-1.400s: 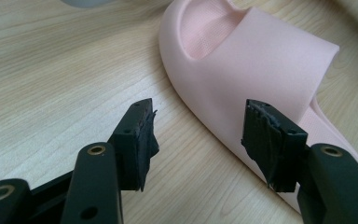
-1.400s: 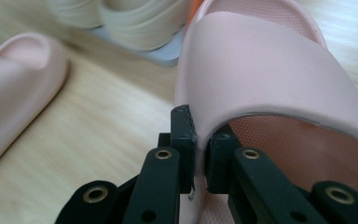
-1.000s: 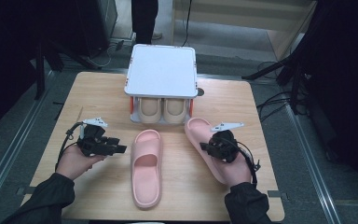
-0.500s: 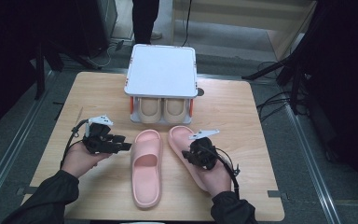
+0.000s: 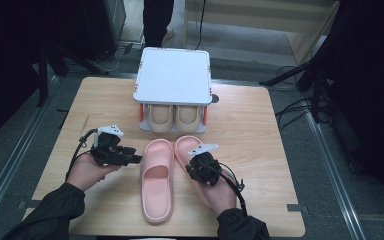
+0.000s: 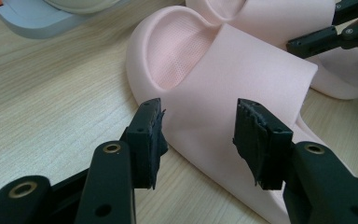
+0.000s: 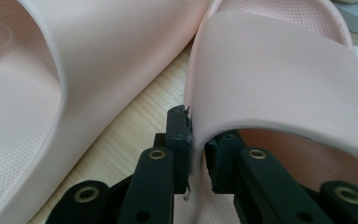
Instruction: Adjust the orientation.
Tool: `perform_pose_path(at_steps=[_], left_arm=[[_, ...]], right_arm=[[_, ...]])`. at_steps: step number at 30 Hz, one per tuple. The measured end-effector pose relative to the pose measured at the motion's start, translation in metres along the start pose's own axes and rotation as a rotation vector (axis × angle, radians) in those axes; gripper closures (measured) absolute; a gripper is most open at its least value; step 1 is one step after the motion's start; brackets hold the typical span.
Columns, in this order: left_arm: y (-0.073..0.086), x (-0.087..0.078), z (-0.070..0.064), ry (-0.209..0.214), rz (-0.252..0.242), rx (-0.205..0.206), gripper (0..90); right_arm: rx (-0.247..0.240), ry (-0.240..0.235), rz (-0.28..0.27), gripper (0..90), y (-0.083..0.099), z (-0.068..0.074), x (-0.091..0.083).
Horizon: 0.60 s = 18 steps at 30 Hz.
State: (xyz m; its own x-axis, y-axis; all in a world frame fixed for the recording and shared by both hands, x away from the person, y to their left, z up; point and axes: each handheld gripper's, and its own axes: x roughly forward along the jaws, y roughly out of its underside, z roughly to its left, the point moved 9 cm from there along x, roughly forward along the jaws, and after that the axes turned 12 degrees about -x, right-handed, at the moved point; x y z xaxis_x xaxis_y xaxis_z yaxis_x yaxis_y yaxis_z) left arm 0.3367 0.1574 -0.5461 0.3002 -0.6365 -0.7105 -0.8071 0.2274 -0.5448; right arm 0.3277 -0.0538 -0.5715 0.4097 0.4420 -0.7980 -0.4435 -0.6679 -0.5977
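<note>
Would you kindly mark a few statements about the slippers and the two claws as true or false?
1. The right claw is shut on the right pink slipper's strap edge. True.
2. The left claw grips the left pink slipper. False: it is open, jaws apart beside the slipper.
3. A beige pair sits under the white rack's top. True.
4. The pink slippers lie on the floor. False: they lie on the wooden table.

Wooden table (image 5: pixel 250 125), grey floor (image 5: pixel 330 165)
</note>
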Motion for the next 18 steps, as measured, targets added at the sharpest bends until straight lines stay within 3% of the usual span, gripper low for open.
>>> perform_pose_path(at_steps=[4, 8, 13, 18], left_arm=[[-0.001, -0.001, -0.002, 0.005, -0.004, 0.003, 53.2], [0.0, -0.004, -0.001, 0.003, -0.008, 0.004, 55.5], [0.002, -0.01, 0.002, 0.005, -0.021, -0.007, 60.6], [0.007, -0.01, 0.005, -0.003, -0.011, -0.019, 62.9]], right_arm=[[0.021, -0.026, -0.024, 70.8, -0.003, -0.001, -0.003], [0.04, -0.061, -0.059, 68.7, -0.003, -0.003, -0.021], [0.052, -0.09, -0.101, 78.9, 0.001, -0.012, -0.052], [0.052, -0.041, -0.144, 82.6, 0.009, -0.04, -0.072]])
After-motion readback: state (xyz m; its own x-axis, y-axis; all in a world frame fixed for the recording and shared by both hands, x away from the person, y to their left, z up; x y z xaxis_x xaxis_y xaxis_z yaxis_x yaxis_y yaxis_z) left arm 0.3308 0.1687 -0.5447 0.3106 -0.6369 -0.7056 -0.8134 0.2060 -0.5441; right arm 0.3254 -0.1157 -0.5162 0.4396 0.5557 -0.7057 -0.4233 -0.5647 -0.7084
